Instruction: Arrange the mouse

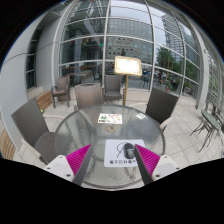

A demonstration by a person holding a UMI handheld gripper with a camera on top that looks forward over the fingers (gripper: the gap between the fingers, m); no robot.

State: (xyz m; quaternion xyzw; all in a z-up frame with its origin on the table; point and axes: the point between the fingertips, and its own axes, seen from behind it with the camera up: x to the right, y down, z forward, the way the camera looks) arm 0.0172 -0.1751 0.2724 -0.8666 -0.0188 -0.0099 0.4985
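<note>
A dark mouse lies on a white mouse mat with dark print, on a round glass table. My gripper hovers above the near side of the table, its fingers spread wide. The left pink pad is left of the mat and the right pink pad is over the mat's right edge. The mouse and mat lie between and just ahead of the fingers, untouched. Nothing is held.
A small printed card or box lies on the far part of the table. Several grey chairs stand around it. A wooden sign stand and glass building walls lie beyond. More chairs stand at the right.
</note>
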